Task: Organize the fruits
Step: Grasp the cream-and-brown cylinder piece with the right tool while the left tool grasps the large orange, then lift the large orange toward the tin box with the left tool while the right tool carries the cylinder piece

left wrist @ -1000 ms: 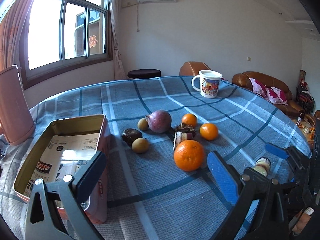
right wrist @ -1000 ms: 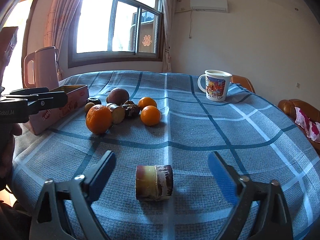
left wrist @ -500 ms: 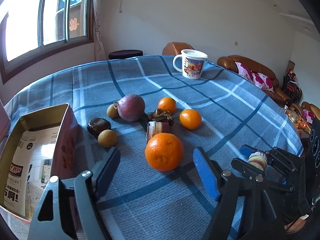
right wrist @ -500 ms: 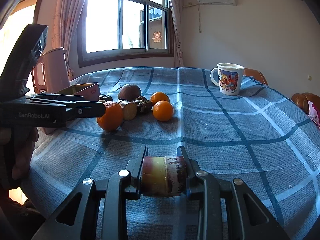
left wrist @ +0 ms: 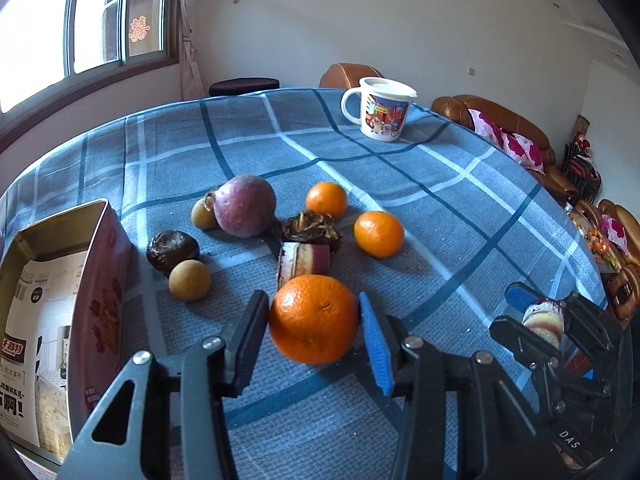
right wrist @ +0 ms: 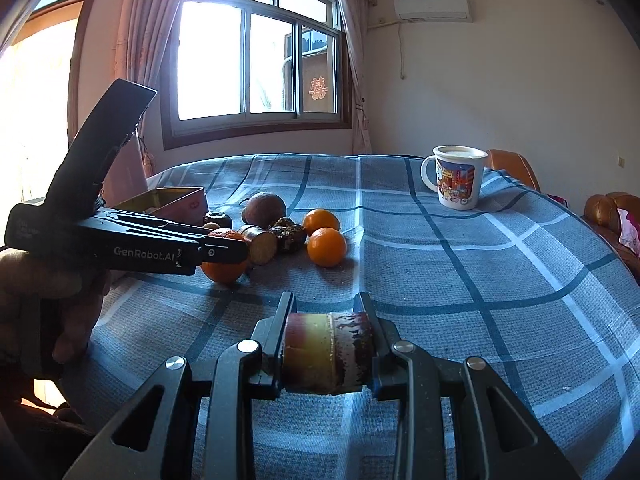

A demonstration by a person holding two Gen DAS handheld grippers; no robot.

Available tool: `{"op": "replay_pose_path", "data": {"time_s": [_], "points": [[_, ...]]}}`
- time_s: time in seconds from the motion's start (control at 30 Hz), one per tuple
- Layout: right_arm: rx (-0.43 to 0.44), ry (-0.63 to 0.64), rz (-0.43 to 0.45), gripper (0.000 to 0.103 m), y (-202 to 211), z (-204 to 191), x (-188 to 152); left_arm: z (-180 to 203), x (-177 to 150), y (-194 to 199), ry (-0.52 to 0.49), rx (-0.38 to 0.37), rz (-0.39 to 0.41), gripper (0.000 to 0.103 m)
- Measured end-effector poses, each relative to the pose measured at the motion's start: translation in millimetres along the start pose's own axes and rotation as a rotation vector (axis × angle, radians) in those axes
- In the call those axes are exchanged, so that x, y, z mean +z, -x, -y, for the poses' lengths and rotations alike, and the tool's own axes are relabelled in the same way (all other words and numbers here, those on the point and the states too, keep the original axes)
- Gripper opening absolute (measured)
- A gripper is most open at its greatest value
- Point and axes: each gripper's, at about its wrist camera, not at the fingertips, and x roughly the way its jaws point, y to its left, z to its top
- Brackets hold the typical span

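Left gripper closing around the big orange on the blue checked tablecloth, pads flanking its widest part, contact not certain. Right gripper clamped on the cane piece. Probably firm, smooth, roll-prone: best squeezed across the middle.

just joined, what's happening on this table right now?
A person works two handheld grippers over a blue plaid tablecloth. The right gripper is shut on a short piece of sugarcane. The left gripper is closing around the big orange, which sits between its pads. The remaining fruit, including two small oranges and a purple round fruit, is clustered mid-table. An open tin box lies at the left, holding no fruit that I can see.
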Motion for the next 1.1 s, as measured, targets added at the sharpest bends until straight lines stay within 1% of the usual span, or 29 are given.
{"op": "replay_pose_path", "data": {"time_s": [0.2,0.43,0.6,0.77,1.1], "points": [[0.014,0.017,0.010,0.031,0,-8,5,-6,-2,12,0.021,-0.009,0.056,0.048],[0.020,0.031,0.035,0.031,-1,-14,14,-5,-5,26,0.012,0.016,0.122,0.048],[0.029,0.044,0.053,0.031,-3,-19,22,-10,-4,32,0.025,0.020,0.144,0.048],[0.039,0.050,0.070,0.031,-5,-24,29,-14,-6,38,0.030,0.042,0.168,0.048],[0.057,0.074,0.095,0.032,-6,-36,37,-13,-9,52,0.014,0.083,0.228,0.048]]}}
